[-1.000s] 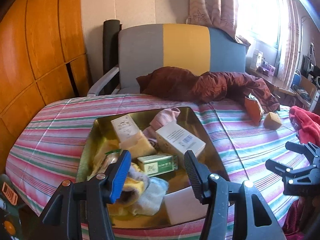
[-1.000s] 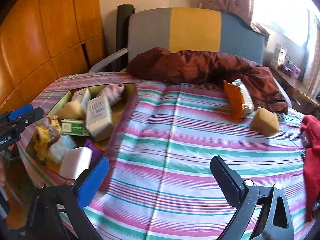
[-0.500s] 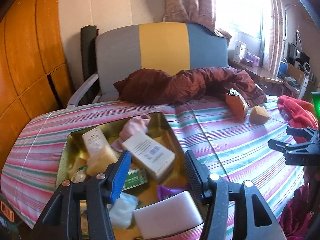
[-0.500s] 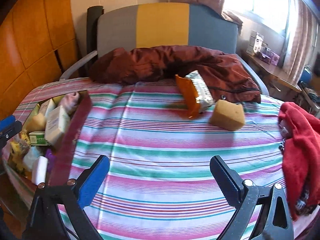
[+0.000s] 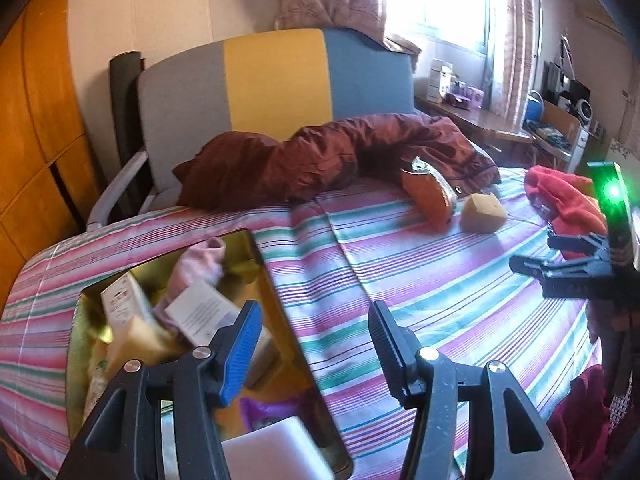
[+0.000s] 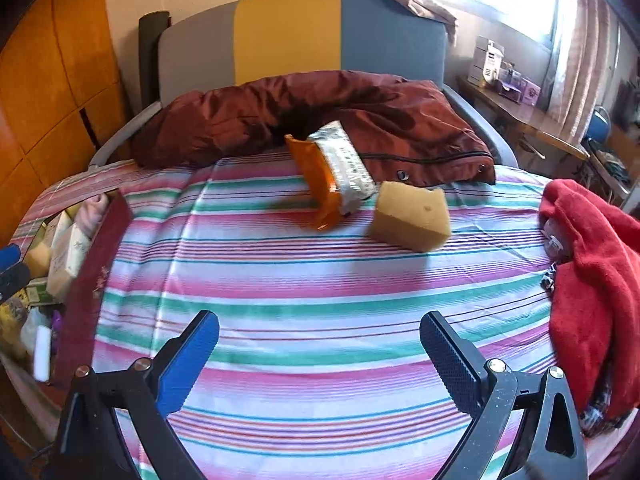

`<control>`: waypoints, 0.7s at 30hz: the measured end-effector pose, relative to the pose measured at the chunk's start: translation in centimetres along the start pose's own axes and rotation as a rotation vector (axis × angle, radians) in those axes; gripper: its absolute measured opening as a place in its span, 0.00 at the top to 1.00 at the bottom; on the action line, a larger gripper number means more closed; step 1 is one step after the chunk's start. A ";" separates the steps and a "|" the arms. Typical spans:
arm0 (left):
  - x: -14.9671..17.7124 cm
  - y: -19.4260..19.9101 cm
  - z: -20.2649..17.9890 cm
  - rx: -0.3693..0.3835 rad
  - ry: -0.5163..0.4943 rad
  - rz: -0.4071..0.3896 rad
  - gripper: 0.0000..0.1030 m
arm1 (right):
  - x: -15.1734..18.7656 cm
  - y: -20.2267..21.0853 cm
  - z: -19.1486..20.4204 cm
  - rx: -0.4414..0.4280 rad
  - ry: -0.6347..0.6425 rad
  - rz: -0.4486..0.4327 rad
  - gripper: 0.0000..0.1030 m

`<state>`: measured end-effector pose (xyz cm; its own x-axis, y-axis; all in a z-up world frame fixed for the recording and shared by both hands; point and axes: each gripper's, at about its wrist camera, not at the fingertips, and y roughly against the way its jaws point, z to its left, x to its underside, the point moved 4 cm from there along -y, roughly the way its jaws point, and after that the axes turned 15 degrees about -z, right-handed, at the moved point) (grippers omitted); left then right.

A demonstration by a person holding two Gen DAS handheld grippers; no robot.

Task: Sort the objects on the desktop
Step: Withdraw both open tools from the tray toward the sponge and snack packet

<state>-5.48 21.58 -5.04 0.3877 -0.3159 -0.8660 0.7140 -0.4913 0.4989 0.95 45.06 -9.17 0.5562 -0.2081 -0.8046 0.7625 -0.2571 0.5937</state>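
Note:
A gold tin (image 5: 280,312) sits at the left of the striped bed cover, holding boxes, a pink cloth, sponges and a white block. My left gripper (image 5: 314,316) hangs open over the tin's right rim with nothing between its fingers. Further right lie an orange snack bag (image 6: 324,180) and a yellow sponge (image 6: 412,216), side by side near a brown jacket (image 6: 320,112). My right gripper (image 6: 320,322) stands open and empty above the bare cover, well short of them. The left wrist view also shows the snack bag (image 5: 428,196), the sponge (image 5: 482,212) and the right gripper (image 5: 534,251).
A red cloth (image 6: 592,272) is heaped at the bed's right edge. A chair with a grey, yellow and blue back (image 6: 288,36) stands behind the bed. Wooden cupboard doors (image 5: 36,120) line the left, and a cluttered desk (image 6: 516,100) stands under the window.
Both grippers have moved right across the bed, away from the tin. The tin has slid to the left of both views; the snack bag and sponge are nearer the middle. Jaws unchanged.

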 end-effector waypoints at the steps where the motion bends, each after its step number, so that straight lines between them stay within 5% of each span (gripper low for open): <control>1: -0.1 -0.3 -0.5 0.012 -0.005 0.005 0.46 | -0.1 -0.3 -0.6 0.006 -0.005 0.002 0.02; 13: -0.7 -4.6 -4.7 0.132 0.029 0.101 0.46 | -1.9 -5.2 -10.1 0.104 -0.077 0.006 0.01; 21: -2.2 -8.1 -6.5 0.170 0.074 0.141 0.46 | -3.1 -9.2 -10.6 0.077 -0.097 0.021 0.00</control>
<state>-8.33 31.52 -7.40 0.5228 -0.3335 -0.7845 0.5435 -0.5785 0.6082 -4.31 58.07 -12.26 0.5343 -0.3037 -0.7888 0.7212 -0.3230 0.6129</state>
